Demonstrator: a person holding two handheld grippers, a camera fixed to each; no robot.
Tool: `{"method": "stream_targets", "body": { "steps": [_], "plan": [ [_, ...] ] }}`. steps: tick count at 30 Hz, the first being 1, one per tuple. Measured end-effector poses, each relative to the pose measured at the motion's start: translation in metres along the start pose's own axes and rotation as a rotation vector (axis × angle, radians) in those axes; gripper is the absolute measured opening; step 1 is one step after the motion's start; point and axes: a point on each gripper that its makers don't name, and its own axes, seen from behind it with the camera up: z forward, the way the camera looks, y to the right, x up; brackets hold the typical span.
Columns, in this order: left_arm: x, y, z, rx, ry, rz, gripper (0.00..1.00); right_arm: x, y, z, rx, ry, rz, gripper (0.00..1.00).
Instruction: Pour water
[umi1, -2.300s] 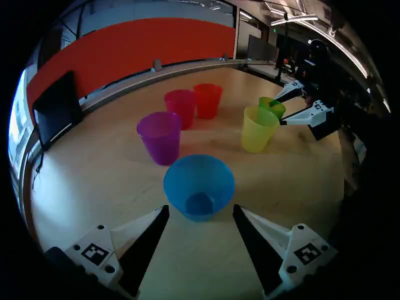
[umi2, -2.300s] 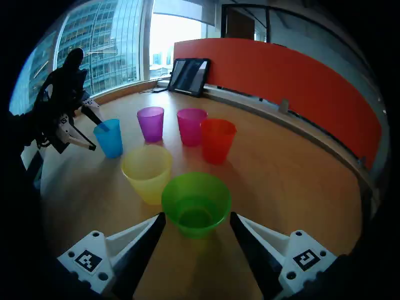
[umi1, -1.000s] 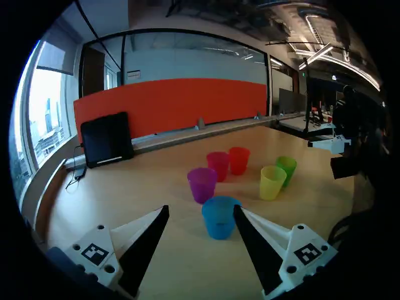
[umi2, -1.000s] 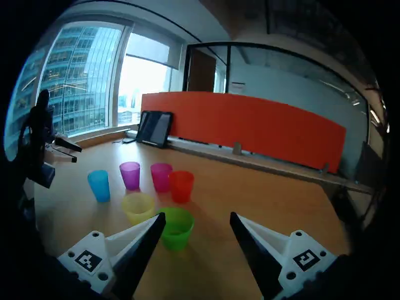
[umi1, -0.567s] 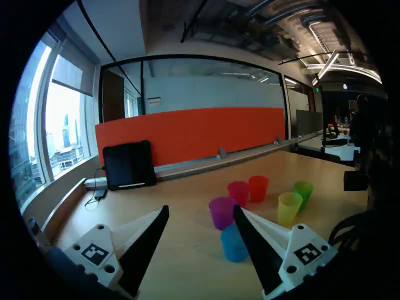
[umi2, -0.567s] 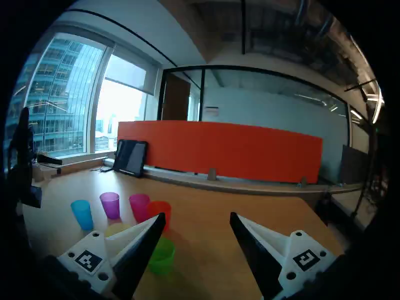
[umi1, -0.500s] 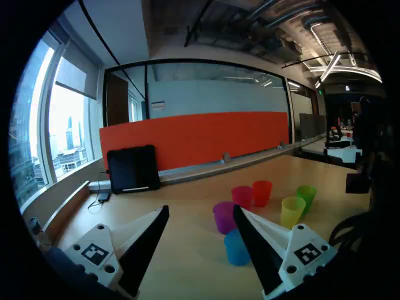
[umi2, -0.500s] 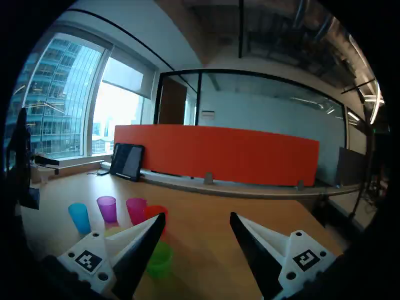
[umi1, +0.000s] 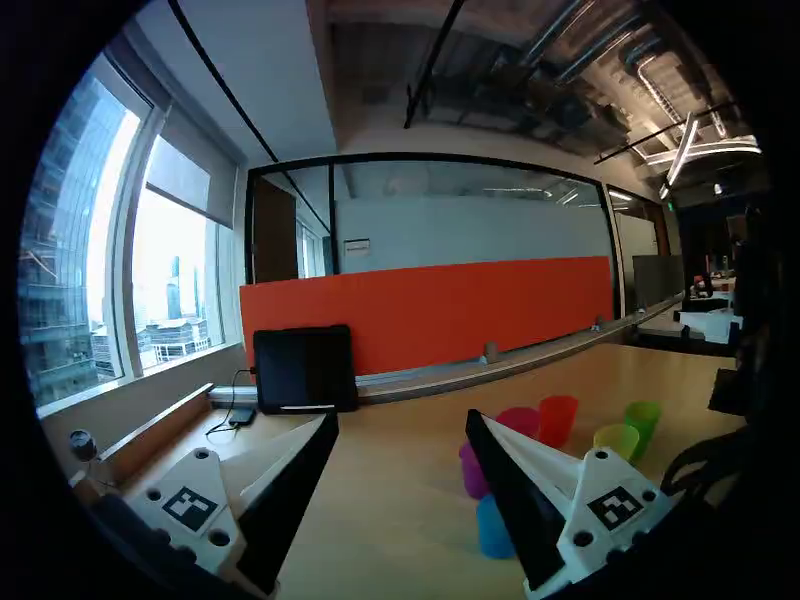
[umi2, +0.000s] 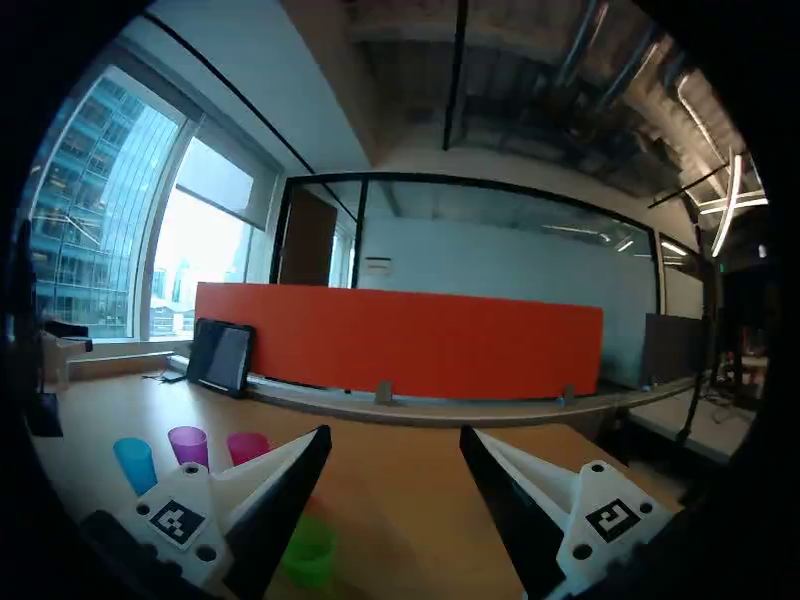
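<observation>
Hovering high over the counter (umi1: 400, 520) with left tool (umi1: 400, 415) and right tool (umi2: 395, 431) both splayed, clasping nothing.

Left to right in the left gripper view: tablet (umi1: 305, 368) propped by the far edge, then purple cup (umi1: 470, 478), blue cup (umi1: 490, 527), pink cup (umi1: 518, 418), red cup (umi1: 557, 420), yellow cup (umi1: 617, 438), green cup (umi1: 642, 415), clustered mid-counter, well apart from either tool. Cannot tell which cup carries water. Likely trouble: dropping from this height into such a tight group, clipping a neighbour with a finger and toppling it; pinching thin plastic too hard and slopping water. No legible writing: just square coded markers (umi1: 190, 508) on the tools, and a wall sign (umi1: 356, 245) too small to read.
</observation>
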Motion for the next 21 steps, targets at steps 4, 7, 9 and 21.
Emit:
{"method": "stream_targets", "body": {
  "steps": [4,7,9,21],
  "plan": [
    [0.000,-0.003,0.000,0.030,0.011,0.002,0.95,0.002,0.005,-0.001,-0.039,0.021,0.014,1.00],
    [-0.003,-0.005,0.001,0.046,0.012,-0.006,0.95,0.001,0.007,-0.002,-0.054,0.025,0.016,1.00],
    [-0.005,-0.006,0.003,0.053,0.010,-0.012,0.95,0.001,0.007,-0.004,-0.061,0.026,0.014,1.00],
    [-0.017,-0.013,0.008,0.096,-0.001,-0.019,0.95,-0.005,0.009,-0.007,-0.079,0.023,0.010,1.00]
  ]
}}
